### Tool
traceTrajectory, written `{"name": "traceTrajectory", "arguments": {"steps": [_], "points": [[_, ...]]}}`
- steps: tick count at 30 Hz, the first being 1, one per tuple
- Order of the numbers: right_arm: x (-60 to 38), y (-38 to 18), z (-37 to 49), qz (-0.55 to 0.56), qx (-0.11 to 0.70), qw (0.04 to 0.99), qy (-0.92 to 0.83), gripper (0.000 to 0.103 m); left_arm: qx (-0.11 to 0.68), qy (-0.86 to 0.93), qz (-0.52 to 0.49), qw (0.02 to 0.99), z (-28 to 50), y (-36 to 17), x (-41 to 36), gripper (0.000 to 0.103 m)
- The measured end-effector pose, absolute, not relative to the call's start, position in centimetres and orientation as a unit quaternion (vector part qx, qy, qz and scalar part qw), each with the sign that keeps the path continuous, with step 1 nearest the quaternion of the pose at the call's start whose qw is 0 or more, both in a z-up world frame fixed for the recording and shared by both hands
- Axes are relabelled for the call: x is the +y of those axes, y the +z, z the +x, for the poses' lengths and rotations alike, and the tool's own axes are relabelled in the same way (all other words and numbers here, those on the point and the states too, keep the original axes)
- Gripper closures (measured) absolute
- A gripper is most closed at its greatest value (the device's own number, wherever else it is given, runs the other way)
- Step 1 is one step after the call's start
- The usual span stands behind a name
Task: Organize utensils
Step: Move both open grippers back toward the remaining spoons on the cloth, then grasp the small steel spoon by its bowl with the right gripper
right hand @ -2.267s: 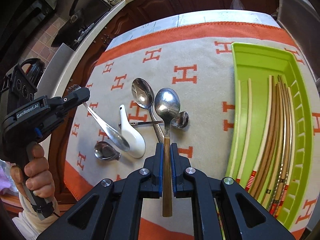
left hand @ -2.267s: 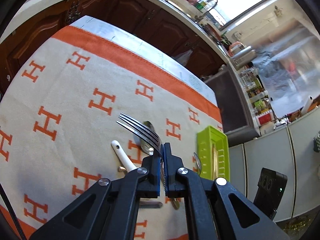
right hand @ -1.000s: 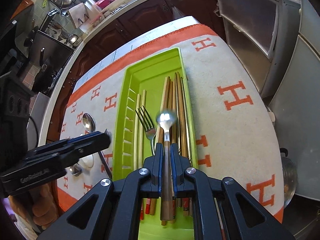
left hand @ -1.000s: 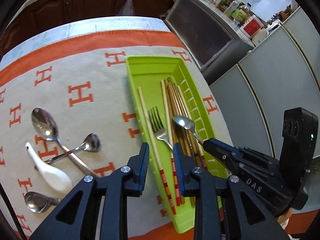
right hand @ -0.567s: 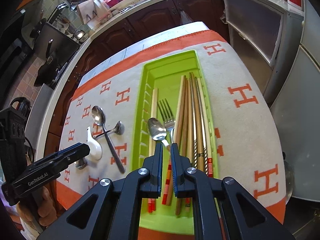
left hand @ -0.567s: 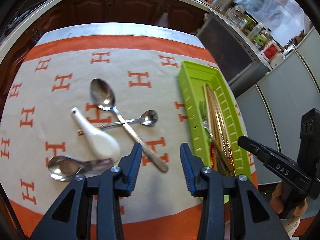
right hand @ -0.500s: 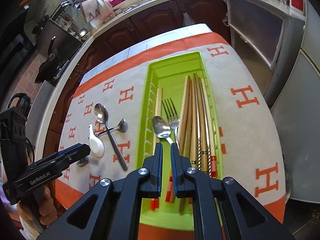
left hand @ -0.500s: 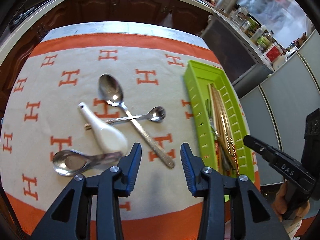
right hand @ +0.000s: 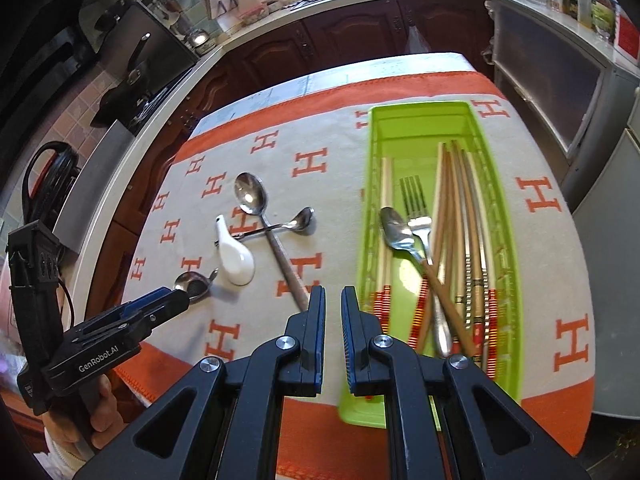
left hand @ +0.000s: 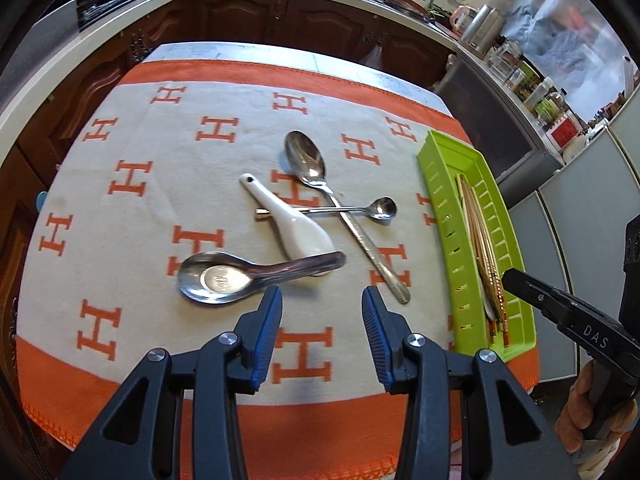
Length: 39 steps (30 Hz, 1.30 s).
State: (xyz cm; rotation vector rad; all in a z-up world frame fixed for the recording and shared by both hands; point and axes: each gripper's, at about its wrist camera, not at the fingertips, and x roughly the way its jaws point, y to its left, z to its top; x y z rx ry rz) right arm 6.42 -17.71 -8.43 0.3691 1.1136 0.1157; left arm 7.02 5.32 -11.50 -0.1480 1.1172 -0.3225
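A green tray (right hand: 504,208) on the right holds chopsticks (right hand: 460,208), a fork (right hand: 416,210) and a wooden-handled spoon (right hand: 396,232). On the cloth lie a large spoon (left hand: 306,158), a small spoon (left hand: 382,209), a white ceramic spoon (left hand: 296,228) and a flat steel soup spoon (left hand: 218,278). My left gripper (left hand: 322,308) is open and empty just above the soup spoon's handle end. My right gripper (right hand: 332,308) is open by a narrow gap and empty, above the cloth beside the tray's left wall.
The orange and cream cloth (left hand: 132,184) covers the table. Dark cabinets (left hand: 248,20) and a counter run behind. A grey cabinet (right hand: 600,128) stands right of the table. The tray also shows in the left wrist view (left hand: 452,216).
The fork and the wooden-handled spoon went into the tray and both grippers let go. Both grippers have since pulled back; the left one swung to the loose spoons and opened wide.
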Motion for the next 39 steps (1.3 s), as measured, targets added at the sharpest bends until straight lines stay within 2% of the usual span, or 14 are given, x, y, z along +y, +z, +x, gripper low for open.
{"name": "traceTrajectory", "arguments": {"steps": [7,14,20,30,39], "points": [[-14.2,-8.5,7.8,0.161,0.537,0.824,0.082,0.093,0.522,-0.124,-0.078,0.840,6.9,-12.1,8.1,0.059],[-11.0,-8.7,9.6,0.147,0.546,0.818,0.108,0.086,0.528,-0.096,-0.099,0.838,7.0,-13.4,11.3,0.058],[-8.3,-8.9,12.1,0.140,0.555,0.809,0.132,0.084,0.536,-0.068,-0.120,0.833,7.4,-14.7,14.5,0.058],[-3.4,-10.6,16.8,0.114,0.581,0.790,0.160,0.084,0.546,-0.058,-0.140,0.824,7.9,-16.5,16.4,0.058],[-4.6,-13.5,17.9,0.159,0.602,0.769,0.147,0.084,0.550,-0.066,-0.140,0.820,8.3,-17.0,16.5,0.058]]}}
